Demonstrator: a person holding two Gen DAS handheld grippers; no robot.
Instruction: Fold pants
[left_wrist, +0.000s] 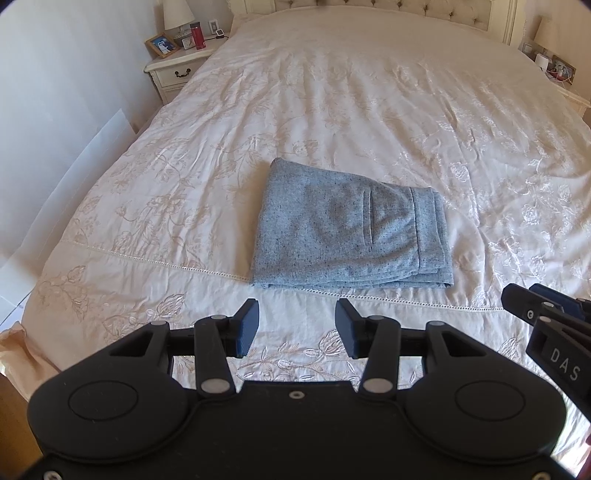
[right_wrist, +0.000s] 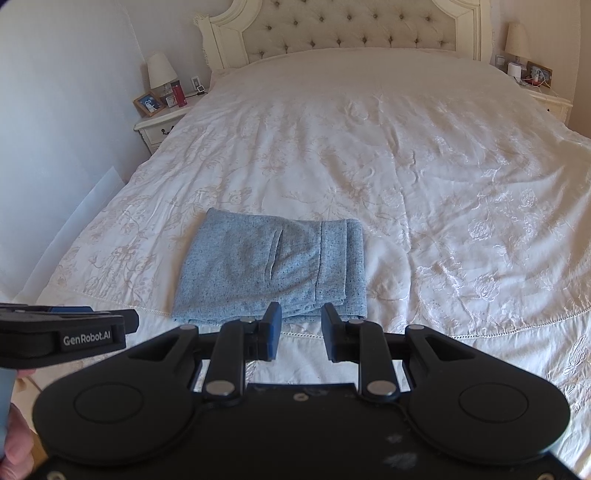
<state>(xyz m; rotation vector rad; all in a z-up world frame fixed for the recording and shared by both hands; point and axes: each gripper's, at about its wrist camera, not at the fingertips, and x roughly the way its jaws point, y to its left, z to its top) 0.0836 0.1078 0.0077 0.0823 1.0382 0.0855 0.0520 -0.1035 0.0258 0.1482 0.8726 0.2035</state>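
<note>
The grey speckled pants (left_wrist: 351, 229) lie folded into a compact rectangle on the cream bedspread (left_wrist: 332, 110), near the bed's foot. They also show in the right wrist view (right_wrist: 273, 266). My left gripper (left_wrist: 297, 325) is open and empty, held back from the pants' near edge, above the bedspread. My right gripper (right_wrist: 301, 328) is open and empty, just short of the pants' near right corner. The right gripper's body shows at the right edge of the left wrist view (left_wrist: 546, 325); the left gripper's body (right_wrist: 66, 336) shows at the left of the right wrist view.
A nightstand (left_wrist: 177, 70) with a lamp, photo frame and red bottle stands left of the bed. A tufted headboard (right_wrist: 351, 29) is at the far end. Another nightstand (right_wrist: 546, 96) stands at the right. A white board (left_wrist: 74, 177) leans on the left wall.
</note>
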